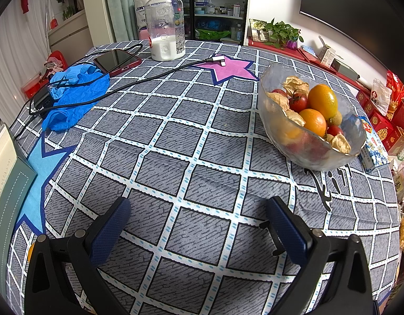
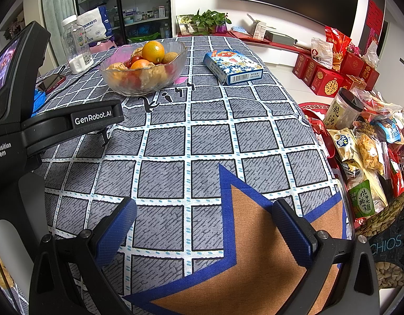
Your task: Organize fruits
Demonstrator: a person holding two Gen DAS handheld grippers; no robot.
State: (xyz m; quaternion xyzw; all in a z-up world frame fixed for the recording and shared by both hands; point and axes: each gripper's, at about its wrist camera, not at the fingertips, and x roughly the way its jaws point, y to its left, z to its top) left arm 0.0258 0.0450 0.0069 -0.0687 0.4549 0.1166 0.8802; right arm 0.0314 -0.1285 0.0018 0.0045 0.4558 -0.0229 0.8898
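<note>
A clear glass bowl (image 1: 275, 78) (image 2: 109, 74) stands on the checked tablecloth, at the right in the left wrist view and at the upper left in the right wrist view. It holds oranges (image 1: 322, 100) (image 2: 154, 50), small red tomatoes (image 1: 297, 102), papery husked fruits (image 1: 296, 85) and a longan (image 2: 170, 56). My left gripper (image 1: 199, 210) hovers open over bare cloth, short of the bowl and to its left. My right gripper (image 2: 204, 210) is open too, over an orange star patch, with nothing between its fingers. The left gripper's body (image 2: 70, 123) shows at the left of the right wrist view.
A plastic bottle (image 1: 165, 21) with white powder, a red phone (image 1: 117, 61), a black cable (image 1: 139, 78) and blue gloves (image 1: 73, 97) lie at the table's far left. A blue box (image 2: 232, 65) sits right of the bowl. Snack bags (image 2: 364, 152) crowd beyond the right edge.
</note>
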